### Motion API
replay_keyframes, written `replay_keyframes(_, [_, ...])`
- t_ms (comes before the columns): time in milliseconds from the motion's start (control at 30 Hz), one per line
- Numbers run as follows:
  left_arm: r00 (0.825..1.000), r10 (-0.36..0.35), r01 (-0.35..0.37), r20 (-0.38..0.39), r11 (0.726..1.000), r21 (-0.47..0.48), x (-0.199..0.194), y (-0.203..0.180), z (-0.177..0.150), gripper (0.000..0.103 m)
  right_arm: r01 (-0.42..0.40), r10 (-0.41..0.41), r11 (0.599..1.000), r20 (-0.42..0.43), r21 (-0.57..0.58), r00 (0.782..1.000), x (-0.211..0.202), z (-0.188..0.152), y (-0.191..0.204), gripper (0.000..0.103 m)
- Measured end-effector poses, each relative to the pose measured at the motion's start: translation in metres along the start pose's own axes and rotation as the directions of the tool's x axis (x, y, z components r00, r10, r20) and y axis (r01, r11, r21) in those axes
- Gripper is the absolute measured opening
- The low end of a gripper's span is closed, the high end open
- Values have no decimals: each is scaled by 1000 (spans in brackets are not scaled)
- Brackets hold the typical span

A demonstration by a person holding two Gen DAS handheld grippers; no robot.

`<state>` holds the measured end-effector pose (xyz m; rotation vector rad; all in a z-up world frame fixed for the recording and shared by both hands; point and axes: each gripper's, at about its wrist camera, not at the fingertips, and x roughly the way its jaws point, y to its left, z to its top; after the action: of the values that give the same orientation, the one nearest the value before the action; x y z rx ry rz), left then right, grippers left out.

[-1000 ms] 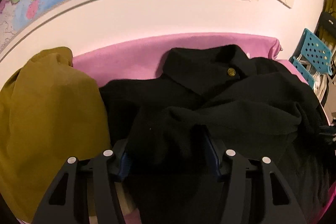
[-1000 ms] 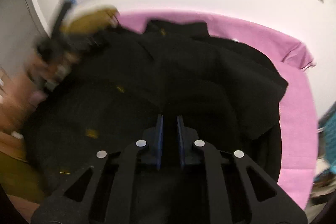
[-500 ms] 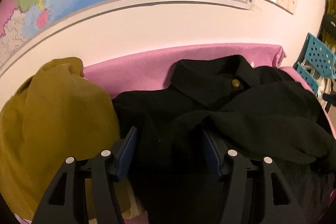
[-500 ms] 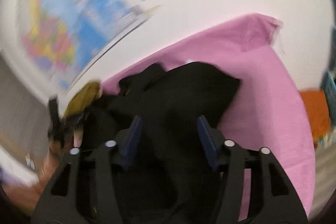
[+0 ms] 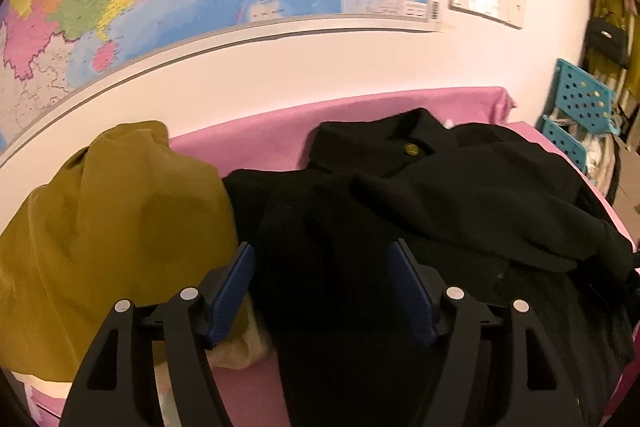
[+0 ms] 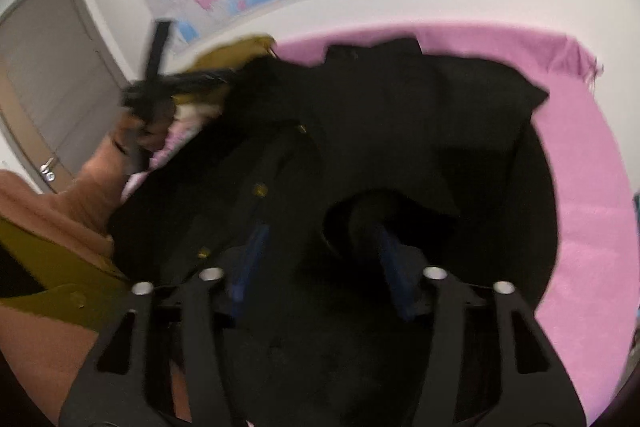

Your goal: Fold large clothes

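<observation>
- Black coat [image 5: 460, 195] lies spread on the pink cloth [image 5: 256, 147], collar w/ gold button [image 5: 411, 148] at the far edge near the wall, hem end toward the cameras. So long axis runs roughly away from both tools, far to near.
- Sleeve/front panel looks already thrown across the chest from the right side in left wrist view; fabric bunched, not flat.
- Left gripper [image 5: 322, 291]: jaws spread wide, nothing pinched btw the blue pads [image 5: 232, 291]. It hovers over the coat's near-left part; can't tell if the pads touch fabric.
- Right gripper [image 6: 320, 259]: jaws also apart, blue pads partly hidden by dark folds; a rounded hump of cloth sits btw them but no clamp visible. View is blurred.
- Mustard garment [image 5: 100, 219] heaped just beside the coat's left edge, touching it; not part of this fold, I'd judge.
- Key relation: coat lies straight ahead of both tools. Left tool nearer the left edge and mustard heap, right tool nearer the bottom-right part over the pink cloth.
- Judgement: mid-fold, both tools btw grips. Next grab prob. needs each tool on its own side edge; risk is catching the mustard garment w/ the left.
</observation>
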<state>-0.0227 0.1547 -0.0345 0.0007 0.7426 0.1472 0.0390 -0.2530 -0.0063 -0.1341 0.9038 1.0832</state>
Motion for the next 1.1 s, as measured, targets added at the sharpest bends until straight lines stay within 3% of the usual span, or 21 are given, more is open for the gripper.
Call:
replay_keyframes(100, [1000,-12,12,-15,1000,9,2,-5,-5,68,-44,44,999,19,22,999,4,14,-4,3])
replay_keyframes(200, [999,-14,15,-29,1000,5,4,-5,-8,68,-86,68,990,152,115,986,-22,47,-29,3])
replay_keyframes(300, [999,-7,7,-37,1000,1,7,-4,-10,68,-64,-10,961,264,269,964,-45,79,-79,3])
replay_keyframes(333, [999,-6,6,-41,1000,-1,8,-3,-10,68,-83,-23,930,281,359,959,-46,88,-105,7])
replay_keyframes(400, [999,-10,9,-47,1000,-5,11,-2,-10,68,-64,-50,901,249,430,967,-37,96,-133,9])
replay_keyframes(467, [998,2,-3,-55,1000,-2,14,-2,-10,68,-9,-92,884,192,467,977,-23,99,-149,31])
replay_keyframes(500, [998,8,-8,-61,1000,-3,16,-2,-11,68,-4,-97,882,189,472,977,-19,99,-150,48])
replay_keyframes(533, [998,10,-10,-69,1000,-6,18,-2,-11,68,-13,-85,889,192,457,978,-16,97,-148,62])
replay_keyframes(633, [997,9,-10,-82,1000,-14,24,1,-11,68,32,-106,931,186,364,977,-12,89,-131,78])
replay_keyframes(767, [996,5,-6,-91,1000,-11,30,-1,-9,68,55,-93,967,142,247,986,-3,79,-116,79])
replay_keyframes(800, [996,4,-4,-92,1000,-7,32,-2,-8,68,86,-115,972,124,221,986,2,80,-110,74])
replay_keyframes(833, [996,3,-4,-93,1000,-3,33,-3,-7,68,132,-152,974,94,186,984,10,82,-105,47])
replay_keyframes(867, [996,6,-6,-94,1000,-1,34,-5,-6,68,146,-160,975,71,168,985,16,85,-103,29])
replay_keyframes(900, [995,12,-12,-95,1000,3,35,-6,-5,68,131,-143,976,60,173,988,20,89,-104,18])
replay_keyframes(1067, [995,38,-40,-90,999,-16,36,0,1,69,-5,-73,946,228,323,971,-2,119,-135,17])
replay_keyframes(1100, [995,48,-50,-92,999,-20,37,2,1,70,-2,-77,937,214,349,974,3,124,-142,19])
